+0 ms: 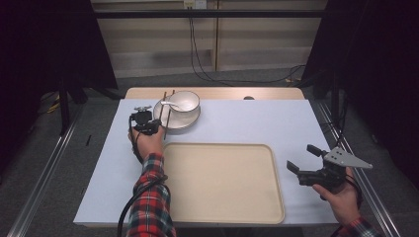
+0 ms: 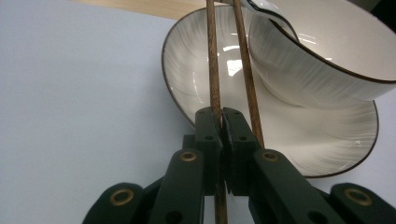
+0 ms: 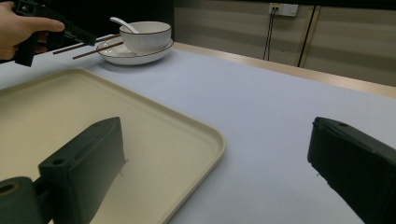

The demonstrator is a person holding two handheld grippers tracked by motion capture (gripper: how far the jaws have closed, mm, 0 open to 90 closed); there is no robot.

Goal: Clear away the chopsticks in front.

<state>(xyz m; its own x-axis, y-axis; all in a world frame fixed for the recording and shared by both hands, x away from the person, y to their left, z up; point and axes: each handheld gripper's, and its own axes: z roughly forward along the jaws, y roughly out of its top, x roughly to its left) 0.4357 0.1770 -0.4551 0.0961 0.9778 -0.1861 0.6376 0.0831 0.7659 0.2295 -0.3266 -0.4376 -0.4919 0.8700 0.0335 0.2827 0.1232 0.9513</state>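
Two brown chopsticks [image 1: 168, 112] rest across the rim of a white plate [image 1: 174, 123] at the far left of the table. A white bowl [image 1: 186, 101] with a white spoon [image 1: 171, 104] stands on that plate. My left gripper [image 1: 159, 127] is at the plate's near-left edge. In the left gripper view it [image 2: 221, 114] is shut on the left chopstick [image 2: 213, 60]. The other chopstick [image 2: 246, 70] lies free just right of the jaws. My right gripper [image 1: 301, 157] hovers open and empty at the tray's right edge, its jaws [image 3: 215, 130] wide apart.
A large beige tray [image 1: 222, 182] lies on the near middle of the pale blue table cover [image 1: 257, 121]. The wooden table edge [image 1: 217, 93] runs behind it. Metal rails flank the table on both sides.
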